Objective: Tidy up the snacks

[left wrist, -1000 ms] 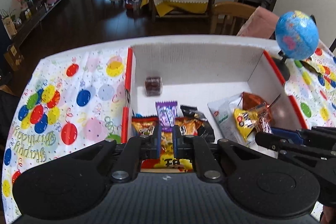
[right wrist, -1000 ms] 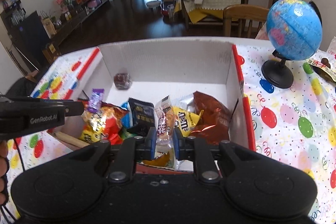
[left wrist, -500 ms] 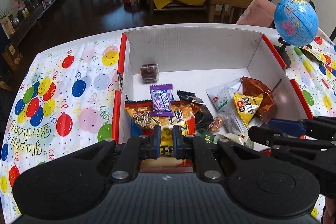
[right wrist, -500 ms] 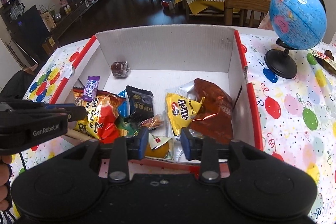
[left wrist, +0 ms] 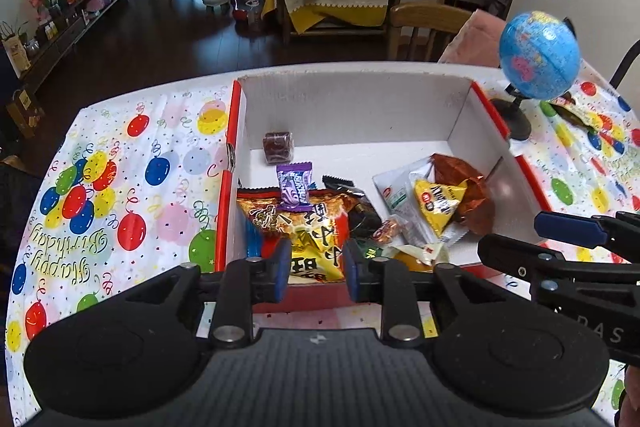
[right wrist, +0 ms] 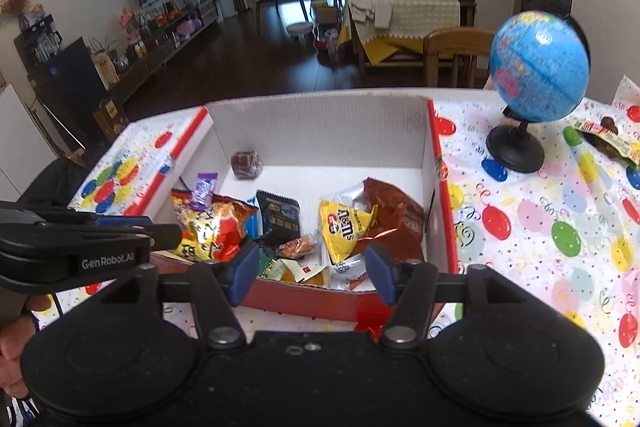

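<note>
here both grippers are held at the near edge of the box. the left gripper is parted and grips nothing; the right gripper is spread wider, also unloaded. the snacks are piled in the box's near half.

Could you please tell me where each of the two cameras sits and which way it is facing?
Left wrist: on the left gripper, near the box's left front corner, facing across it into the room; right gripper shows at right.
Right wrist: on the right gripper, before the box's right half, facing likewise; left gripper and a hand show at left.
Both views share the box, the yellow M&M's bag and the globe.
</note>
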